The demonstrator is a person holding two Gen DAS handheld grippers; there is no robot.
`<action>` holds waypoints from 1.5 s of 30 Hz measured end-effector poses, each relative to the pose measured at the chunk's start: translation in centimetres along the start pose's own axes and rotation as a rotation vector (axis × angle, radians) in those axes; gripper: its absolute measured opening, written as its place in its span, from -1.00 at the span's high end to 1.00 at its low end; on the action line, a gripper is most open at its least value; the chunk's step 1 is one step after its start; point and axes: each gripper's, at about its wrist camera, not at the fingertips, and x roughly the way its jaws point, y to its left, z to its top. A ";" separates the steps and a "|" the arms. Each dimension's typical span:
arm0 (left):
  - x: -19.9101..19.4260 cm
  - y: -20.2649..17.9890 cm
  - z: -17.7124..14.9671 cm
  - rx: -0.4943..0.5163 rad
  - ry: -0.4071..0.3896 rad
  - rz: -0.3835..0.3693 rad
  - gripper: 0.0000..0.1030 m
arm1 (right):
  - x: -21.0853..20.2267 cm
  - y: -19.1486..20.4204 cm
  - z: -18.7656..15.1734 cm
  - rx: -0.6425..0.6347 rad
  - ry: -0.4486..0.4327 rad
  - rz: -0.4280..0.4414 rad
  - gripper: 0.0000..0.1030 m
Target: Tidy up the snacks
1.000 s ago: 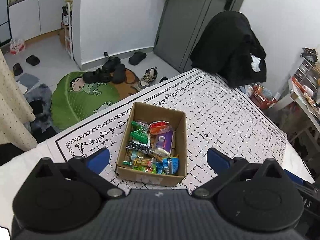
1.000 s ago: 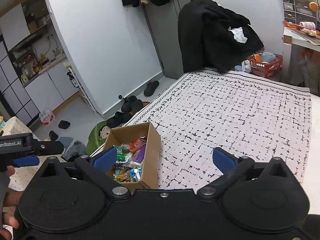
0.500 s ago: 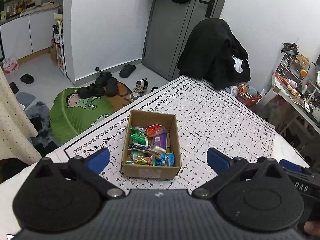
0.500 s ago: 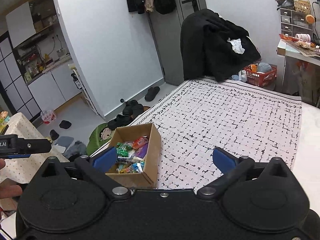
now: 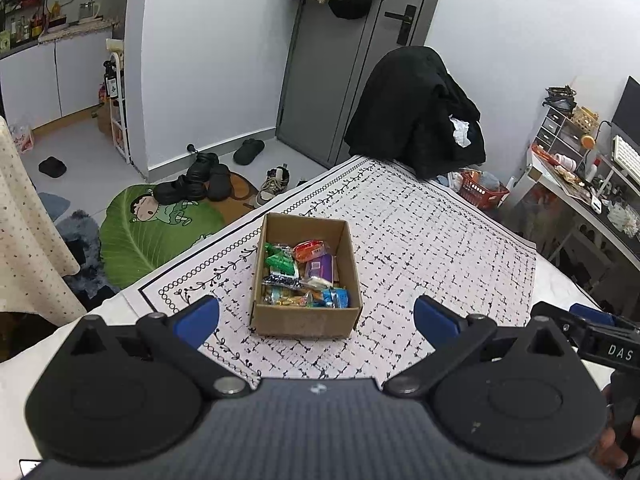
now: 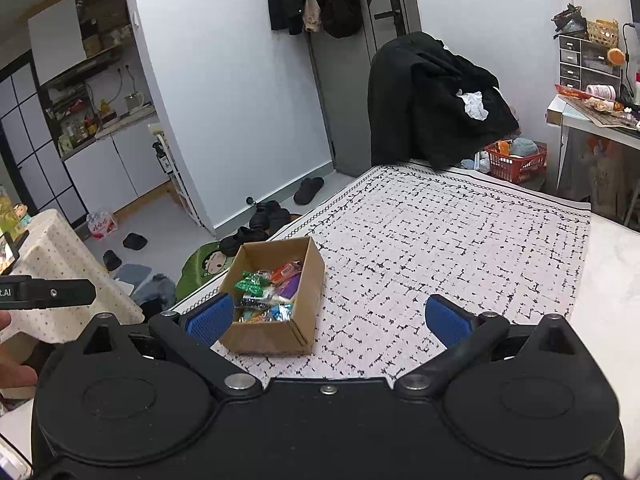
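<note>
Snacks (image 5: 304, 276) lie heaped in an open cardboard box (image 5: 306, 322) on the patterned cloth (image 5: 420, 240), near its front edge. Both the left gripper (image 5: 316, 314) and right gripper (image 6: 340, 318) hover above with fingers spread wide, holding nothing. Best to come straight down on one top packet, clear of the box walls.

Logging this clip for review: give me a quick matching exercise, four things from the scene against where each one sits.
Things:
1. cardboard box
2. snack packets
3. black coat
4. green leaf rug

Places:
A. on the floor beside the table
B. on the patterned tablecloth
C. draped over something at the table's far end
D. inside the box

Pairs: 1-B, 2-D, 3-C, 4-A
</note>
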 end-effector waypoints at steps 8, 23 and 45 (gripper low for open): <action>-1.5 0.8 -1.9 0.005 -0.013 -0.013 -1.00 | -1.8 0.8 -1.4 -0.037 -0.005 -0.007 -1.00; -3.3 1.5 -4.2 0.037 -0.030 -0.025 -1.00 | -3.3 1.8 -3.9 -0.041 0.022 -0.022 -1.00; -3.8 1.6 -4.5 0.051 -0.040 -0.035 -1.00 | -3.7 2.0 -4.4 -0.051 0.020 -0.031 -1.00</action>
